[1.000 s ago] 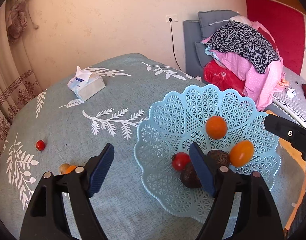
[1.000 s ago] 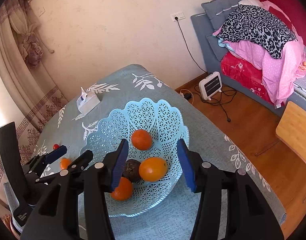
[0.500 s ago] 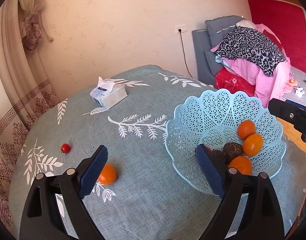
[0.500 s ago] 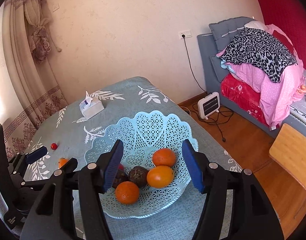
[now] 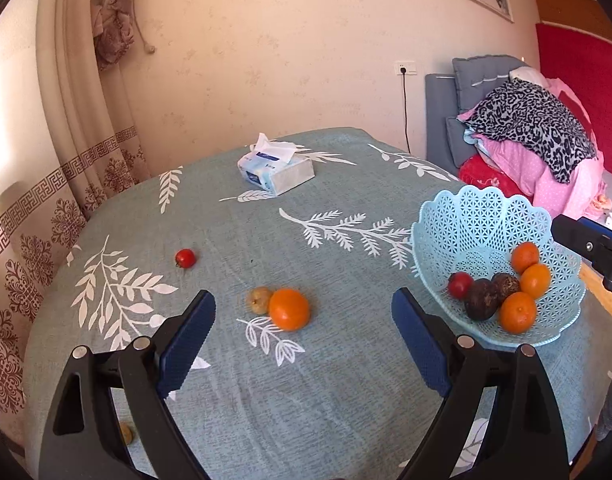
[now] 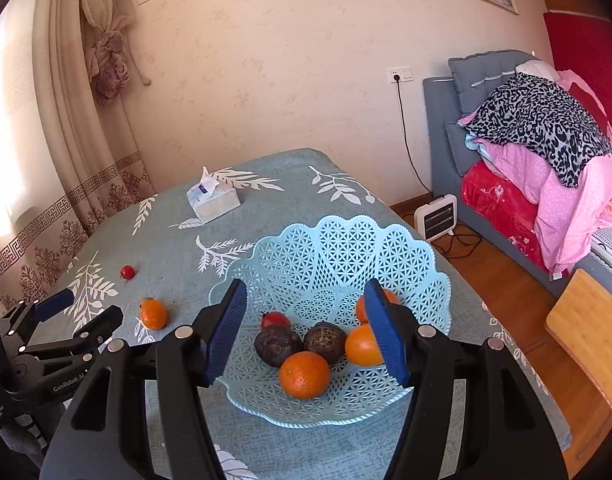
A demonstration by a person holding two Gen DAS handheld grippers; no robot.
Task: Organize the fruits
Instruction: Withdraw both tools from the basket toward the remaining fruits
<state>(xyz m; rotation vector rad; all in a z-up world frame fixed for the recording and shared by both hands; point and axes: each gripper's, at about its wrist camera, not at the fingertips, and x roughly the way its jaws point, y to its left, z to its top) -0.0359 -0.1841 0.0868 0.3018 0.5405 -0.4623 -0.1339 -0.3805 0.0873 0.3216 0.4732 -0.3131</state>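
Left tongs (image 5: 303,334): we see them wide open, gripping nothing, above the tablecloth (image 5: 346,400).
Right tongs (image 6: 306,330): partly open, empty, over the basket (image 6: 346,248).
Orange (image 5: 289,309): on the cloth at twelve o'clock from our left tongs, touching a small tan fruit (image 5: 259,300).
Tomato (image 5: 185,258): loose at ten o'clock.
Basket contents: three oranges, two dark fruits, one red fruit.
Tissue pack (image 5: 275,168): far side, twelve o'clock.

Beige wall (image 6: 265,60), tied curtain (image 6: 101,52), wooden floor (image 6: 506,288)
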